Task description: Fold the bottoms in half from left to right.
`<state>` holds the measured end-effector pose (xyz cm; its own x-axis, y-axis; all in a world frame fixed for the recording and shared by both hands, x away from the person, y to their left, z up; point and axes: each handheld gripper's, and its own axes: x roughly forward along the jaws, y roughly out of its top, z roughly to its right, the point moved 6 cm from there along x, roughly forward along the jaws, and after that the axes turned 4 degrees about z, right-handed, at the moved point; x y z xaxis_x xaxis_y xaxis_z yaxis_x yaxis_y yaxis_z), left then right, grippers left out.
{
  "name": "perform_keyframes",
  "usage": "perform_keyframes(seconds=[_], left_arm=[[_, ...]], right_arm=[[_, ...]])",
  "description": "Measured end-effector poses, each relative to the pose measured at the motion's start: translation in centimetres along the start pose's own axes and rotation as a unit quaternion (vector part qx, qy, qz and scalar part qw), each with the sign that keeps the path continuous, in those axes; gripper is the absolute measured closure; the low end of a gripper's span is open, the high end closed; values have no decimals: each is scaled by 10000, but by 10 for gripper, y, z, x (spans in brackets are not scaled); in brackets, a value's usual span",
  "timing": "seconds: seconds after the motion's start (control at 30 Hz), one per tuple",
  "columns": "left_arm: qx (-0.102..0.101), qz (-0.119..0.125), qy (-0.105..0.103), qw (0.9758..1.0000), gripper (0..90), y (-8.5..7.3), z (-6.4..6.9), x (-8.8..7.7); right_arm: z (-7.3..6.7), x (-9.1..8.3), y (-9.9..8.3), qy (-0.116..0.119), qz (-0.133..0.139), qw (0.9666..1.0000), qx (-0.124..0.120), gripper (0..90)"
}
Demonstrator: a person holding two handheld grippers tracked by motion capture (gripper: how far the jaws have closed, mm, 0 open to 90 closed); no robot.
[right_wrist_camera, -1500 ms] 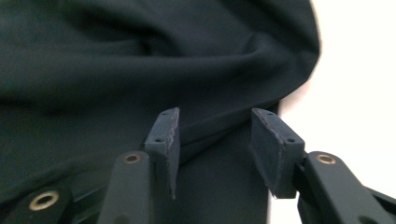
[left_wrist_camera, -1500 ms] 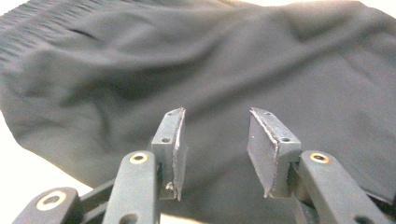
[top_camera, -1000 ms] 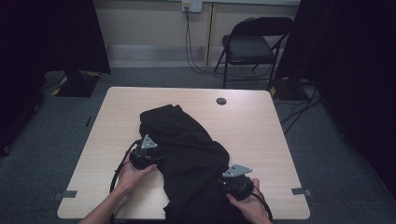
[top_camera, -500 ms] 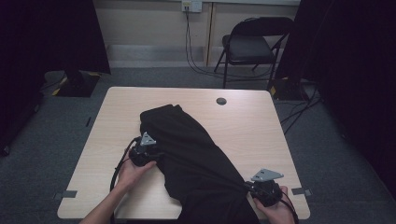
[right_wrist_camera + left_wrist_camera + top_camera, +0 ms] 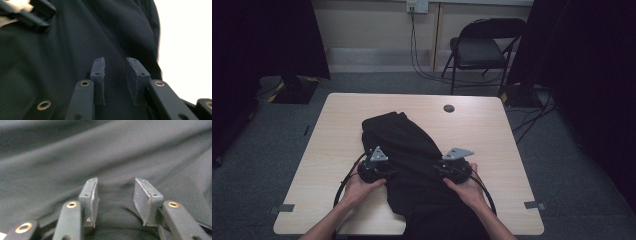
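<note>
Working a black, soft cloth garment (image 5: 404, 150) that lies crumpled across the middle of the pale wooden table (image 5: 512, 145), its near end hanging over the edge toward me, I have both tools at its flanks. My left gripper (image 5: 116, 202) sits at the garment's left edge, fingers (image 5: 90, 197) partly apart with a fold of cloth bulging between them, and the pads do not seem to press on it. My right gripper (image 5: 115, 80) is over the right side of the cloth, near the bare table; its fingers (image 5: 98, 75) have just been opening and now stand at a narrow gap, with fabric behind them but nothing pinched.

To do this step well, I judge I should sink each pair of fingers onto a single layer at the hem, close firmly, then draw the hands apart evenly so the cloth flattens. Grabbing several layers at once would probably leave it bunched.
</note>
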<state>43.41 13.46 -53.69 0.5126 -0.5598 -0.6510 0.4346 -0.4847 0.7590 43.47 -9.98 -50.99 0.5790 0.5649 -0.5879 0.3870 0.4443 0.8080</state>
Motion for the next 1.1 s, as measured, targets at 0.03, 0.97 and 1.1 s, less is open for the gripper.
perform_keyframes(seconds=[0.03, 0.97, 1.1], left_arm=[[-33, -14, -27, 10000, 539, 0, 0, 0], [483, -334, -1225, 9907, 484, -8, 81, -16], [372, 55, -1200, 9921, 528, 7, 72, -24]], right_arm=[[0, 7, 2, -5, -9, 10000, -14, 665], [-57, -72, -77, 629, -831, 9945, -109, 531], [-39, -80, -53, 472, -177, 9985, 222, 556]])
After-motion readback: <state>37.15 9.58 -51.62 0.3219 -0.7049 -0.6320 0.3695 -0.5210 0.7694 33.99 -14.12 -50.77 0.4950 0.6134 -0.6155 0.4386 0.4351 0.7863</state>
